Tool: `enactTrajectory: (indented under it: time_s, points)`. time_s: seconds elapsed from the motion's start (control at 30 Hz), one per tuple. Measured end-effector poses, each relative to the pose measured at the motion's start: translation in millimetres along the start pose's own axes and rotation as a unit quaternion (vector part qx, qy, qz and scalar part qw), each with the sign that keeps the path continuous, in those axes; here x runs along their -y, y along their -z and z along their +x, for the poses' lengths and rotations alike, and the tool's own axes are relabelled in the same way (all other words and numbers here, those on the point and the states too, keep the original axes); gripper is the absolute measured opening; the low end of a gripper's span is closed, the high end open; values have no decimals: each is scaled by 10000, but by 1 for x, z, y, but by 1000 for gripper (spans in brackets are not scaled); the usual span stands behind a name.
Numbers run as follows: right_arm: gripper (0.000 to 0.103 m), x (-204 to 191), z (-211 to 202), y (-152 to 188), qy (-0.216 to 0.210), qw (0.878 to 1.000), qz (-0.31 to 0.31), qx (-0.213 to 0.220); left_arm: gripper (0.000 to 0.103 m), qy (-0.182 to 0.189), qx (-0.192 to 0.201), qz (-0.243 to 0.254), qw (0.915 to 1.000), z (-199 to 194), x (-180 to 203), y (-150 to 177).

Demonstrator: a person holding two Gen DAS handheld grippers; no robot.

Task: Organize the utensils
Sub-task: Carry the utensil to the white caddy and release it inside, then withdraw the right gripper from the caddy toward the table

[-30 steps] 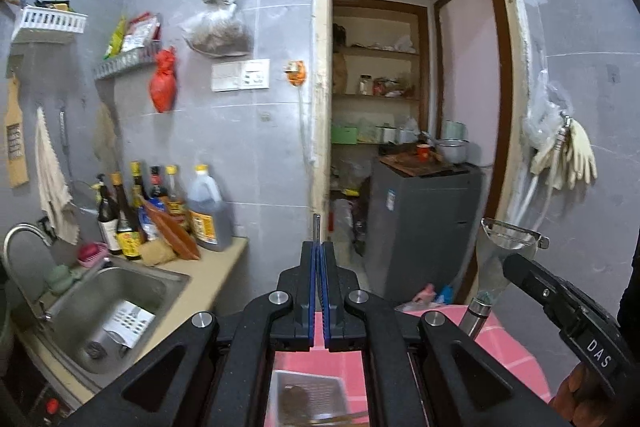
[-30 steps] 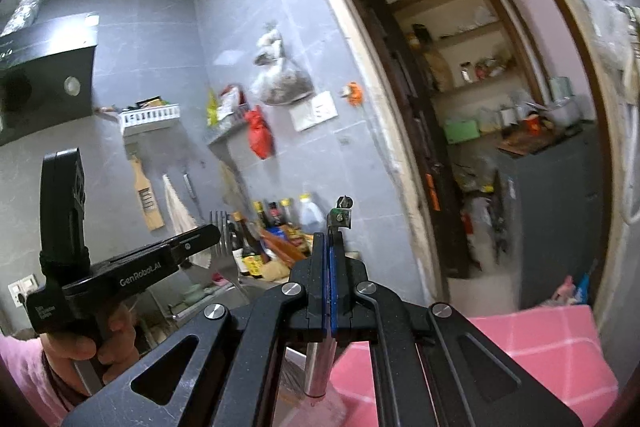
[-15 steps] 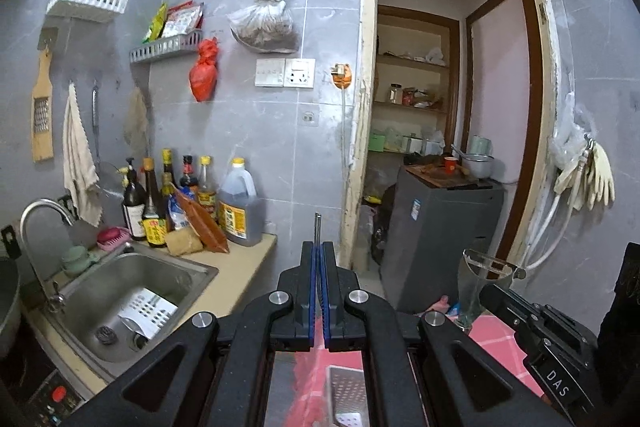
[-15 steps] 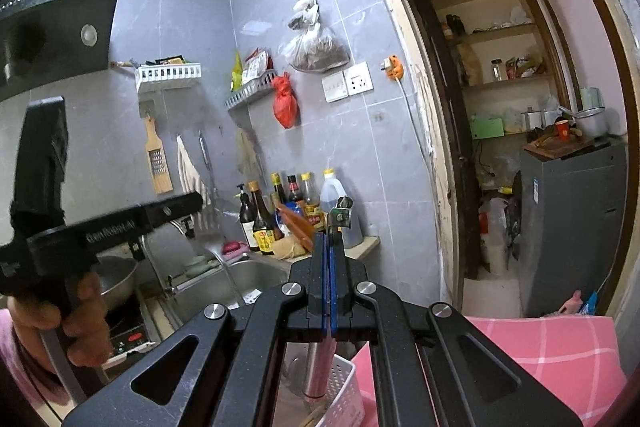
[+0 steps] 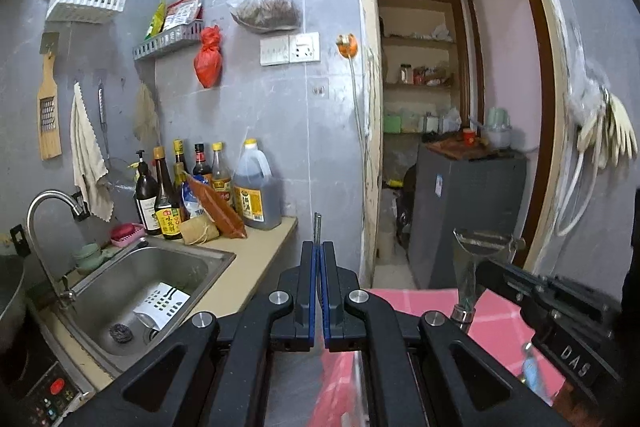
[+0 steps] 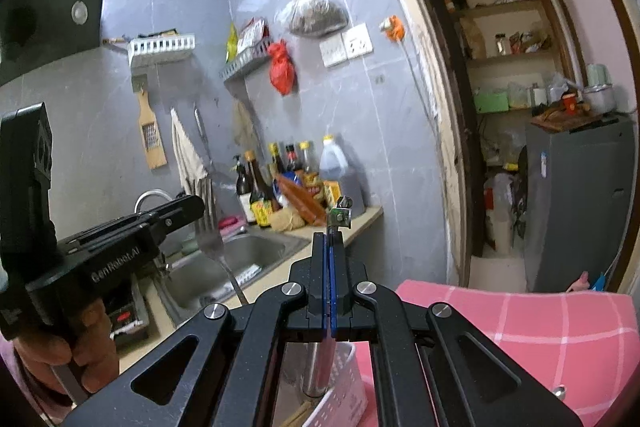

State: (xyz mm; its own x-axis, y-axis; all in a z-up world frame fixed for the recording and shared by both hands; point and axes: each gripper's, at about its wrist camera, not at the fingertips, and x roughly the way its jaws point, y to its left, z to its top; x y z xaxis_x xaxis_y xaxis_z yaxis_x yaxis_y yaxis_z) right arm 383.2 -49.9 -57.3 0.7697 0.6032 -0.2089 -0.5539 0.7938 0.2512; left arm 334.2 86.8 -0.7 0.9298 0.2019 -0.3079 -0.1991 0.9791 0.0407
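Stainless steel filled both grips over a pink checked cloth (image 6: pixel 560 323) in a small grey-tiled kitchen. The left gripper (image 5: pixel 319 259), held in a person's hand (image 6: pixel 60 351), had its jaws clamped together on the thin handle of a metal fork (image 6: pixel 212 239), whose tines stood upright in the right camera's view, in front of the steel sink (image 5: pixel 160 279). The right gripper (image 6: pixel 329 247) had its jaws pressed shut on a metal Y-shaped peeler (image 5: pixel 478 259), its blade head up and its round handle hanging below the jaws, just above a white slotted plastic basket (image 6: pixel 352 387) that sat at the near edge of the cloth. Whether the peeler's handle touched the basket could not be told. Across the room, brown sauce bottles and a large oil jug (image 5: pixel 252 187) crowded the beige bench (image 5: pixel 256 259) beside the sink.
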Motion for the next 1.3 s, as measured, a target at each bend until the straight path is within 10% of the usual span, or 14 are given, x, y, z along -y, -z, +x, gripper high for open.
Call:
enactTrajectory:
  time_s: [0.8,1.13,1.3]
  points:
    - [3,6,3,28,-250,9978,234,-572,7,1088,-900,-548,9885,11,-9,24]
    - [23,15,-21,23,-60,9985,459,-291,24,1213,-895,-794,9854,2,-13,20]
    - [50,24,-57,10,307,9981,521,126,61,1217,-564,-958,9863,-18,-6,13]
